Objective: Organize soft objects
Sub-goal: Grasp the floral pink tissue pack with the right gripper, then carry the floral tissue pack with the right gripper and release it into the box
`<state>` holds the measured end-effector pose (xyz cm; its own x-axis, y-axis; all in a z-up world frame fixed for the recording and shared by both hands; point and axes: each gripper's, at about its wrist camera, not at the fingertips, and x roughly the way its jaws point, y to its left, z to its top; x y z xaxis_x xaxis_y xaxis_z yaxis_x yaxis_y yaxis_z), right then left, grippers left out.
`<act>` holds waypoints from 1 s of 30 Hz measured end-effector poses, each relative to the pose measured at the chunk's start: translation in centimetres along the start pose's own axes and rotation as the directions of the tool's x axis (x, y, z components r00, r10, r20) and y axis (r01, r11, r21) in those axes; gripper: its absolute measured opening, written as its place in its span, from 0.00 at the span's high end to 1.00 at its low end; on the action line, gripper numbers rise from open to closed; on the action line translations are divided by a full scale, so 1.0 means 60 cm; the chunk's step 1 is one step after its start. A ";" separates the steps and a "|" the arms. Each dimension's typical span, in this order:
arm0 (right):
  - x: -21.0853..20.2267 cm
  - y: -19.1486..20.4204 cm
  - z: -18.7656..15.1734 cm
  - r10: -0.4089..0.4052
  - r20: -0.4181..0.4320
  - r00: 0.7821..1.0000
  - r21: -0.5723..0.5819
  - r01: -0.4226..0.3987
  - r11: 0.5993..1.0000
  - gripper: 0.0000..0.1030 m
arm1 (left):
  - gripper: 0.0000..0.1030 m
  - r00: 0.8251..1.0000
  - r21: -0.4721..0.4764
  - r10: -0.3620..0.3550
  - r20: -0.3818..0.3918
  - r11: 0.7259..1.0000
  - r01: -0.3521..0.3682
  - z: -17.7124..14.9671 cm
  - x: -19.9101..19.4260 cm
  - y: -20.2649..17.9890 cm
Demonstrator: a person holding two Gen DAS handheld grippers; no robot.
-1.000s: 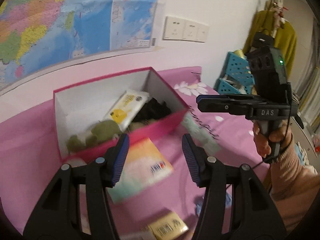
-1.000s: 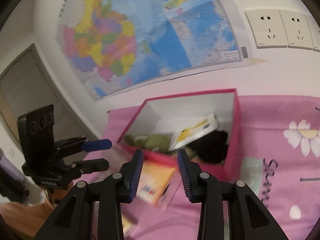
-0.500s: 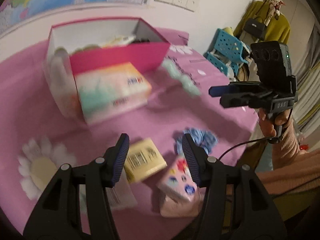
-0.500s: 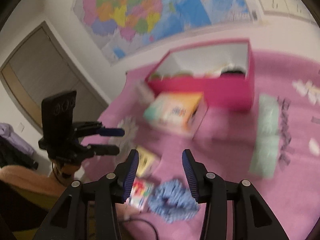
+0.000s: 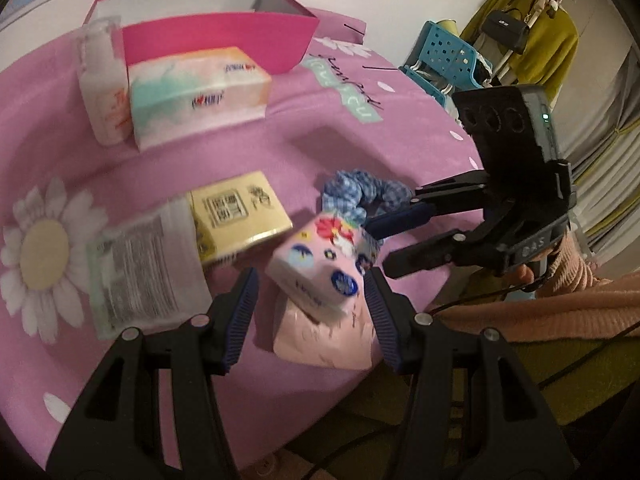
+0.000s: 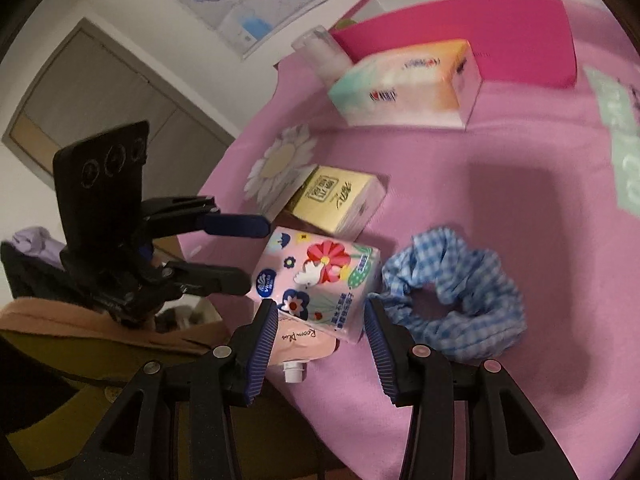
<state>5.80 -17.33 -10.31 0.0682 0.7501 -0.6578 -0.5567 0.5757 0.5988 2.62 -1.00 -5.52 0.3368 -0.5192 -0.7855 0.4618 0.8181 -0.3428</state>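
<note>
A pink flowered tissue pack (image 5: 320, 264) (image 6: 320, 276) lies on a pink pouch (image 5: 324, 336) (image 6: 304, 340) near the table's front edge. A blue checked scrunchie (image 5: 360, 194) (image 6: 456, 300) lies beside it. A yellow tissue pack (image 5: 236, 212) (image 6: 340, 200) and a pastel tissue box (image 5: 196, 96) (image 6: 404, 84) lie farther back, before the pink box (image 5: 224, 44) (image 6: 460, 36). My left gripper (image 5: 310, 300) (image 6: 248, 256) is open, its fingers either side of the flowered pack. My right gripper (image 6: 320, 328) (image 5: 384, 244) is open, facing the same pack.
A white bottle (image 5: 104, 84) (image 6: 324, 52) stands beside the pastel box. A flat wipes packet (image 5: 140, 276) lies left of the yellow pack. The pink flowered cloth (image 5: 360, 128) covers the table. A blue crate (image 5: 444, 60) and hanging clothes stand at the right.
Both grippers swung down from the pink box towards the front of the table and closed in on the flowered tissue pack. Both stayed open.
</note>
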 end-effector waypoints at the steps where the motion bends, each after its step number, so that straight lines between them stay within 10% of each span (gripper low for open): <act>1: 0.003 -0.005 0.000 0.003 0.005 1.000 0.011 -0.003 1.000 0.55 | 0.45 1.000 -0.003 -0.004 -0.004 1.000 0.004 -0.003 0.001 -0.001; 6: 0.015 -0.012 0.005 0.034 0.036 0.999 0.039 -0.036 0.999 0.55 | 0.60 1.000 0.005 -0.023 -0.020 1.000 0.024 -0.010 0.008 -0.011; 30: -0.077 0.048 0.065 -0.074 0.250 0.965 -0.069 0.094 0.993 0.56 | 0.61 0.992 0.055 -0.004 0.124 0.998 -0.003 0.062 -0.035 -0.018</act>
<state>7.12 -17.88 -3.77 0.3139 0.7631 -0.5649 -0.6037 0.6196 0.5016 4.46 -1.72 -1.55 0.4343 -0.5493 -0.7139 0.5051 0.8047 -0.3119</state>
